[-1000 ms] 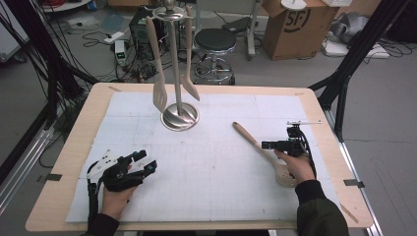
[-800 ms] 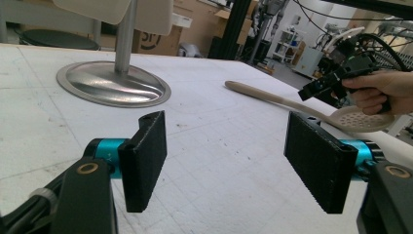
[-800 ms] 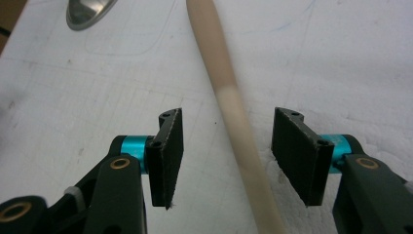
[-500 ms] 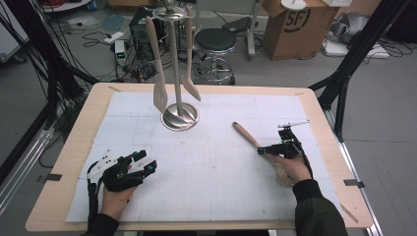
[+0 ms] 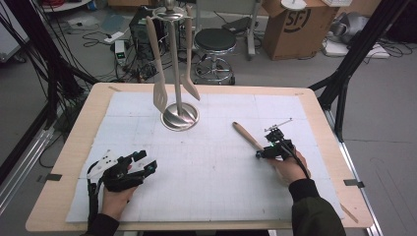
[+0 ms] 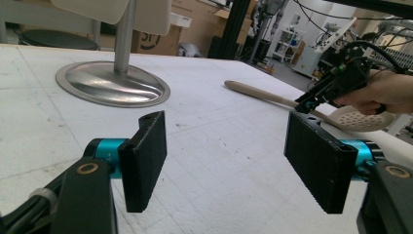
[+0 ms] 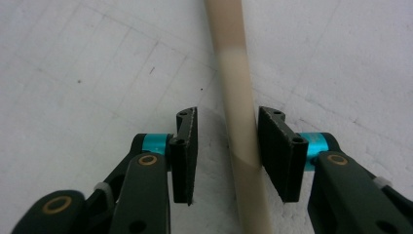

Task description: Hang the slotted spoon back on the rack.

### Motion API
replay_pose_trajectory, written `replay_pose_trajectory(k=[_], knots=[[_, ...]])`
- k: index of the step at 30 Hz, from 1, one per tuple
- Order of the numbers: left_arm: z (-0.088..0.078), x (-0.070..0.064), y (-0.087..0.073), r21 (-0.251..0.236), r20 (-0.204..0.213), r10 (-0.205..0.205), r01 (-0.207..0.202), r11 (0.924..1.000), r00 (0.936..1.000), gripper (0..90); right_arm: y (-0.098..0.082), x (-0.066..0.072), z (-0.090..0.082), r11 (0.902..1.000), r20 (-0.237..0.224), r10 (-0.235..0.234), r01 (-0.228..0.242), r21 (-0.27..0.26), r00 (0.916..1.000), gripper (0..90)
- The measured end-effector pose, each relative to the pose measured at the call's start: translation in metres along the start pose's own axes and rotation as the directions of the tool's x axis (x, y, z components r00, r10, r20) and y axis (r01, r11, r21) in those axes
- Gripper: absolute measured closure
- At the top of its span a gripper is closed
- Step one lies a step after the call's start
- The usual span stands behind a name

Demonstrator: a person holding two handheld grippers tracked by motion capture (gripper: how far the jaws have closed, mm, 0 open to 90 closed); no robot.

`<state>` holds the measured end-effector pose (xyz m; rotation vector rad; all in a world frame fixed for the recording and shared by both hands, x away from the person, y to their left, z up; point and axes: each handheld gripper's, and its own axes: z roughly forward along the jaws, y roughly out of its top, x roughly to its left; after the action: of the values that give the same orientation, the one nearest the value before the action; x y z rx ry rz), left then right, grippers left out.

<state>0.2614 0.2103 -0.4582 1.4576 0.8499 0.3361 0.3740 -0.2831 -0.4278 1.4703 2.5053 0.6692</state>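
A skimmer spoon lies on the white mat at the right, with its wooden handle (image 5: 246, 135) pointing toward the stand and its perforated head (image 6: 363, 119) under the person's right hand. My right gripper (image 5: 263, 153) straddles the handle (image 7: 229, 48). Its jaws have just been closing. The handle lies against the right pad (image 7: 277, 151), and a gap remains at the left pad. My left gripper (image 5: 146, 161) rests at the front left of the table, open (image 6: 229, 156), with nothing between its pads.
A steel utensil stand (image 5: 180, 117) stands at the back centre of the mat with two pale spatulas (image 5: 160, 96) hanging from it. Beyond the table are a stool (image 5: 215, 42), a cardboard box (image 5: 290, 24) and floor cables. Black frame posts flank both sides.
My right gripper has moved left along the table and come down over the spoon's handle, with its jaws narrower than before. The left gripper has stayed where it was.
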Motion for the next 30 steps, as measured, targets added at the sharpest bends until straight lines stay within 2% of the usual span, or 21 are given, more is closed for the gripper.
replay_pose_trajectory(k=[5, 8, 11, 16, 17, 18, 21, 24, 26, 29, 30], knots=[[0.000, 0.000, 0.000, 0.000, 0.001, 0.002, -0.002, 1.0000, 1.0000, 32.6, 0.000, -0.001, 0.000, 1.0000, 0.015, -0.009, 0.009, 0.002, 0.9998, 67.3], [0.000, 0.000, 0.000, 0.000, 0.001, 0.002, -0.002, 1.0000, 1.0000, 32.6, 0.001, 0.001, 0.000, 0.9995, 0.030, -0.031, 0.031, 0.006, 0.9991, 69.3], [0.000, 0.000, 0.000, 0.000, 0.000, 0.001, -0.001, 1.0000, 1.0000, 32.5, 0.001, 0.003, 0.000, 0.9992, 0.036, -0.040, 0.040, 0.004, 0.9985, 77.3], [0.000, 0.001, 0.000, -0.003, 0.000, -0.001, 0.001, 1.0000, 1.0000, 32.5, 0.003, 0.001, -0.001, 0.9999, 0.023, -0.013, 0.013, 0.007, 0.9997, 78.2], [0.000, 0.001, 0.000, -0.004, 0.000, -0.001, 0.001, 1.0000, 1.0000, 32.5, 0.003, -0.001, -0.002, 0.9999, 0.005, 0.010, -0.010, 0.007, 0.9999, 78.3], [0.000, 0.001, 0.000, -0.004, 0.000, -0.001, 0.001, 1.0000, 1.0000, 32.5, 0.002, -0.003, -0.003, 0.9995, -0.041, 0.030, -0.031, -0.003, 0.9987, 78.3], [0.000, 0.000, 0.000, -0.003, -0.003, -0.001, 0.001, 1.0000, 1.0000, 32.5, 0.003, -0.004, -0.006, 0.9940, -0.113, 0.071, -0.079, -0.076, 0.9911, 78.3], [0.000, 0.000, 0.000, -0.003, -0.002, -0.003, 0.003, 1.0000, 1.0000, 32.5, 0.004, -0.003, -0.009, 0.9875, -0.156, 0.073, -0.093, -0.127, 0.9850, 78.3], [0.000, 0.000, 0.000, -0.002, -0.002, -0.003, 0.003, 1.0000, 1.0000, 32.5, 0.005, -0.002, -0.012, 0.9805, -0.202, 0.069, -0.104, -0.167, 0.9769, 78.3], [0.000, 0.000, 0.000, -0.002, -0.001, -0.001, 0.001, 1.0000, 1.0000, 32.5, 0.006, 0.000, -0.015, 0.9717, -0.245, 0.065, -0.117, -0.205, 0.9674, 78.4], [0.000, 0.000, 0.000, -0.003, -0.001, -0.001, 0.001, 1.0000, 1.0000, 32.5, 0.007, 0.001, -0.017, 0.9658, -0.258, 0.066, -0.127, -0.226, 0.9640, 78.4]])
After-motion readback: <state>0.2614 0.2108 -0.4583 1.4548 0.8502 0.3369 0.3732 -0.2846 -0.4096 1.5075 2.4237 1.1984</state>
